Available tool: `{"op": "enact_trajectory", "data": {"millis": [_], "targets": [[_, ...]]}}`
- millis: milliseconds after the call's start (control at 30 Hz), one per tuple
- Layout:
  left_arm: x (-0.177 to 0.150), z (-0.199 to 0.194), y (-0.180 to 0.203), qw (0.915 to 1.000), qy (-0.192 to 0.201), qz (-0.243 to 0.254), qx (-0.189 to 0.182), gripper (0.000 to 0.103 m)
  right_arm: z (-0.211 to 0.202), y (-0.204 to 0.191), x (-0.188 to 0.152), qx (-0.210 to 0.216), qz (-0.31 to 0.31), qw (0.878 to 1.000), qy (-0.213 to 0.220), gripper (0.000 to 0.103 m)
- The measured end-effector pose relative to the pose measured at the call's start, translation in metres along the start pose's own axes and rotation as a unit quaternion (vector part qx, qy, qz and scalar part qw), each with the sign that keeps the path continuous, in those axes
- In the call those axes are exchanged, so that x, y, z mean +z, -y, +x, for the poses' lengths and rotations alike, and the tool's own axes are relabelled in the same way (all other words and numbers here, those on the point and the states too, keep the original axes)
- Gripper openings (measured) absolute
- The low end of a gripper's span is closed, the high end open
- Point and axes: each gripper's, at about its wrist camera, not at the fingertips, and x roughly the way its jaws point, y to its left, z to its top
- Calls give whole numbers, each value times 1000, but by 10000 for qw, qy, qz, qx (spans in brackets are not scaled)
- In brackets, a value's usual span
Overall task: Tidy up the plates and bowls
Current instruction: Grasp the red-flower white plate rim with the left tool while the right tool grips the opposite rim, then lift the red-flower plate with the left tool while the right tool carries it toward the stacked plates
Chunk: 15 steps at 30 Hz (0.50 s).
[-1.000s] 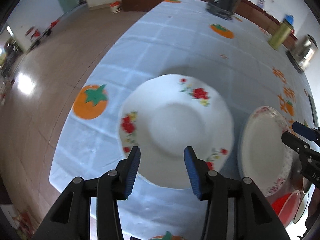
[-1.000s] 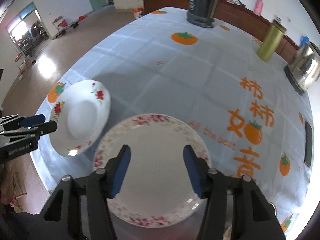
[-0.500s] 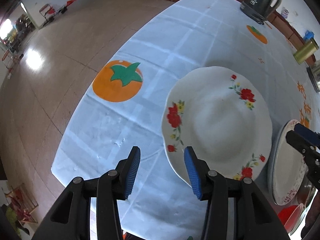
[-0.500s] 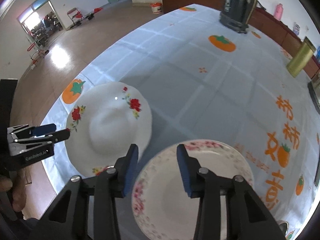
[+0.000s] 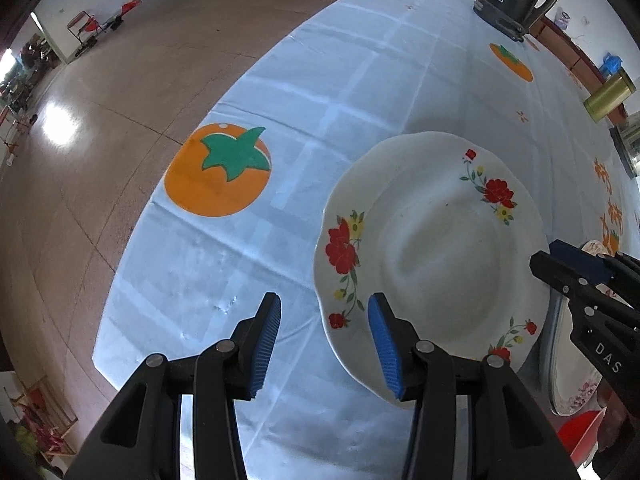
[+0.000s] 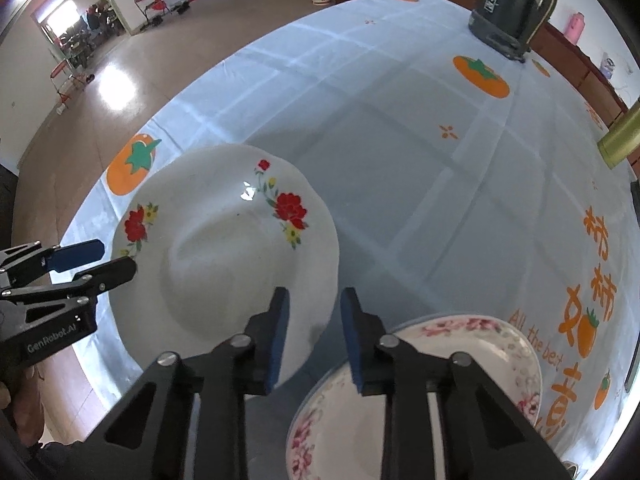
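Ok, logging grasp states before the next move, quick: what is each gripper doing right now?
Left gripper: open, holding nothing, beside the red-flower plate.
Right gripper: open, holding nothing, between both plates.

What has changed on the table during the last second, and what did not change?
The right hand-held gripper moved left, off the pink-rimmed plate, toward the red-flower plate, its jaws narrower. The left hand-held gripper shifted left to that plate's edge. Both plates stayed put, ungrasped.
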Motion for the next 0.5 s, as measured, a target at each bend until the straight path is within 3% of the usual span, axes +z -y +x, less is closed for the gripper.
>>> {"op": "enact_trajectory", "data": {"millis": [300,333,367,500], "targets": [[8,13,15,9999,-81,98,-8,49,9,0,2,-108,-19,9999,-65,19],[9,15,17,9999,-94,125,-44,48,9,-1,2,-135,-48,9999,-69,19],[8,16,19,9998,-114,159,-78,33,9,-1,2,-132,-37,9999,-66,19],[11,19,27,9997,-147,212,0,34,10,-2,3,-161,-48,9998,-85,19]]}}
